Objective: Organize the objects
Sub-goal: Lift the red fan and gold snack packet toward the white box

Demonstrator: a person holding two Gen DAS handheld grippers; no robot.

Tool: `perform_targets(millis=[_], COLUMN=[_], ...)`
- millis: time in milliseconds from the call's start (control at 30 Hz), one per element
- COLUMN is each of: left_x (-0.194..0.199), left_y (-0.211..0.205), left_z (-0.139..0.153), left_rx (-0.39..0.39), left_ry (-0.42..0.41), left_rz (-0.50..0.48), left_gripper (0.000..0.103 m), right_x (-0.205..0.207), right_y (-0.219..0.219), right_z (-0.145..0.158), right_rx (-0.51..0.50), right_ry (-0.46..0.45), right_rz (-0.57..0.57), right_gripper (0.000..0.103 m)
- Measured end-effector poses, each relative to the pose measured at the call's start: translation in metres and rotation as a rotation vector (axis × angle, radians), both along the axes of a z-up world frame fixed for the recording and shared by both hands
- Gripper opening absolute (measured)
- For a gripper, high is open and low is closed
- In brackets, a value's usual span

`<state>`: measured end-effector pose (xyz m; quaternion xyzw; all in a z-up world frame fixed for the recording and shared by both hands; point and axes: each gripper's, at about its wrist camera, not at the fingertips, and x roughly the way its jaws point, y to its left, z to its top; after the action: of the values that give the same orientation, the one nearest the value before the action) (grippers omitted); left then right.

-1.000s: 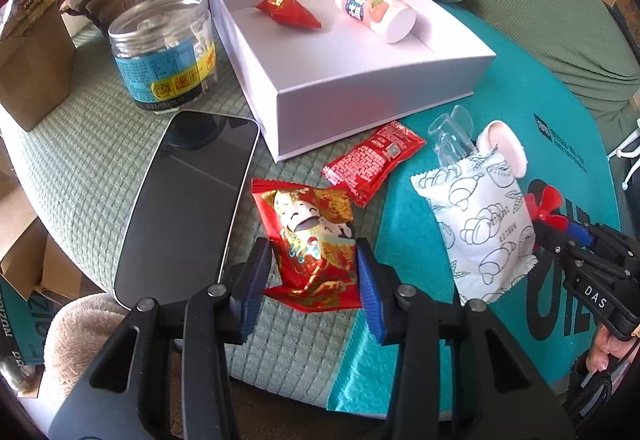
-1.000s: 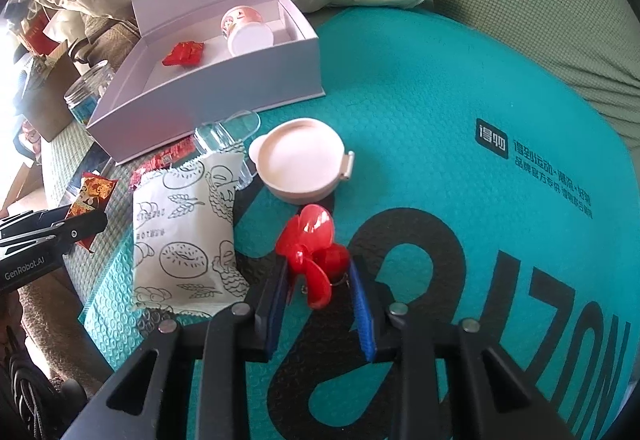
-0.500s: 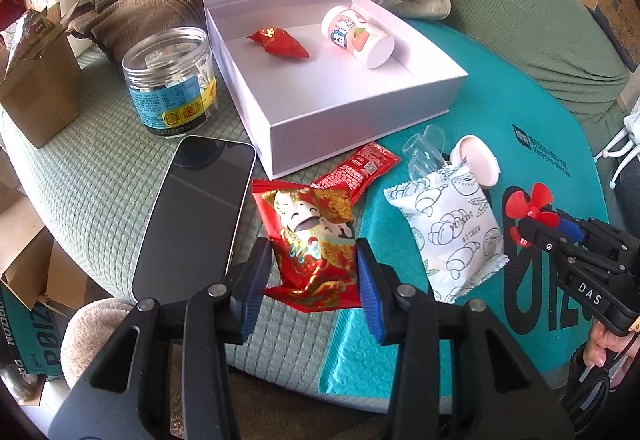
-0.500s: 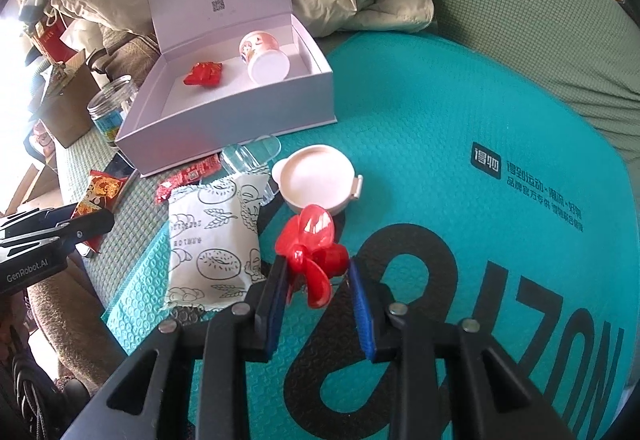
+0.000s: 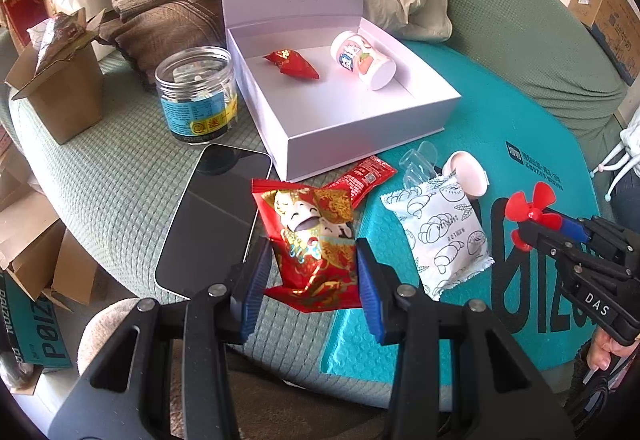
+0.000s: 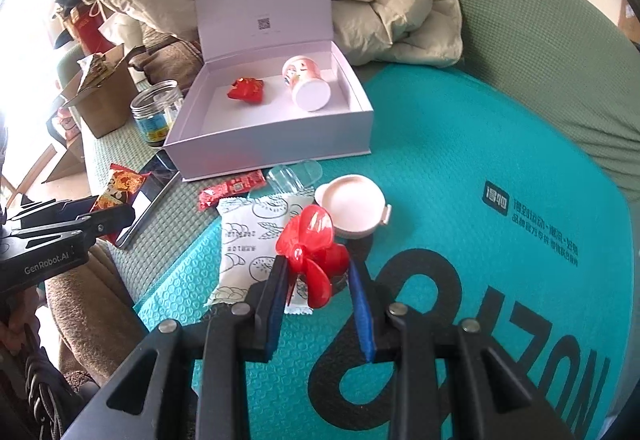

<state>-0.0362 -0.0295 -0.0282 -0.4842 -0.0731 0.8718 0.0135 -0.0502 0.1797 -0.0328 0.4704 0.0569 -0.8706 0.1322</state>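
the left gripper (image 5: 310, 276) is clamped on the lower half of a red and gold snack bag (image 5: 314, 240), its blue pads pressing the crinkled foil from either side, and the bag hangs above the green cover with its top edge pointing toward the white box (image 5: 360, 127). the right gripper (image 6: 316, 280) is closed on a small red propeller toy (image 6: 312, 248); what the pads actually pinch is hidden behind the blades, probably the hub or a short body beneath it. the bag looks light, soft and a little slippery, with air inside, so a hold low on the body or on the sealed seam should suit it better than a hard squeeze across the middle, which could crush what is inside. the propeller seems light and stiff but with thin blades that could bend, so the hub is the safer place. just beyond lie a white pastry packet (image 5: 440, 232), a round pink lid (image 6: 350, 209), a flat red sachet (image 5: 362, 175) and a dark phone (image 5: 216, 220). the open box already holds a red candy (image 5: 292, 63) and a small printed cup (image 5: 362, 59) on its side, with room left on its floor.
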Motion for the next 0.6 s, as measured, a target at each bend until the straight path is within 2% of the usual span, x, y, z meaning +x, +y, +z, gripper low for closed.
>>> perform_targets(millis=[367, 600], left_x=[0.021, 0.032], left_y=[0.013, 0.028], left_z=[0.023, 0.039], left_rx=[-0.054, -0.073], left_ry=[0.065, 0.096], left_rz=[0.06, 0.061], left_gripper=[0.04, 0.04], right_x=[0.01, 0.025], right_y=[-0.001, 0.005], right_z=[0.02, 0.029], right_rx=[-0.039, -0.064], right_ry=[0.04, 0.058], right_rz=[0.122, 0.171], right_gripper=[0.03, 0.03])
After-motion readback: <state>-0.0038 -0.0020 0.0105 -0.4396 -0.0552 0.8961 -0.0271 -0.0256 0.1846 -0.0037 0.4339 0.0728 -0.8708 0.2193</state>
